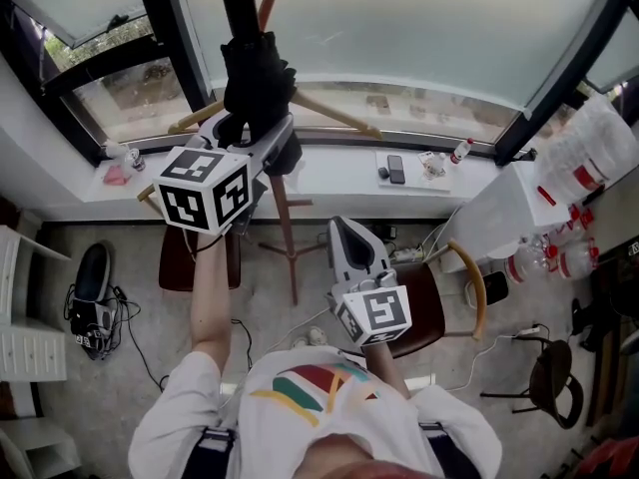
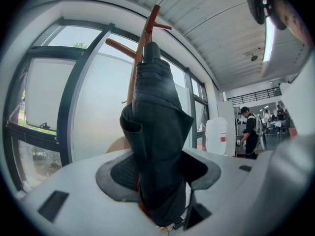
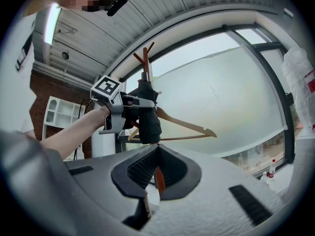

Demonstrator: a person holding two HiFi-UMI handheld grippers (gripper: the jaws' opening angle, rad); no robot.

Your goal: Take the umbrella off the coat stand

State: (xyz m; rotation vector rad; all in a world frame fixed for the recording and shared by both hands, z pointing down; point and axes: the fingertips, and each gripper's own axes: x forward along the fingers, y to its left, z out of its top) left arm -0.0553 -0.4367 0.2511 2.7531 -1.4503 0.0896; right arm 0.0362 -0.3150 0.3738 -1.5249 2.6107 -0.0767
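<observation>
Vertically set umbrella (image 2: pixel 155 127), long axis upright, left gripper (image 2: pixel 158 173) clamping it

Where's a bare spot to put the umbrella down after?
The white windowsill is bare between the coat stand and the phone. Past the phone it gets busy with small things and a bottle. The right side is crowded: bottles, a chair.

1. The umbrella (image 1: pixel 258 83) hangs on the coat stand (image 1: pixel 286 218) at eleven o'clock, inside the jaws of the left gripper (image 1: pixel 250 133).
2. The right gripper (image 1: pixel 349 230) is apart, at its five o'clock.
3. A hanger (image 1: pixel 339 116) juts toward four o'clock.
</observation>
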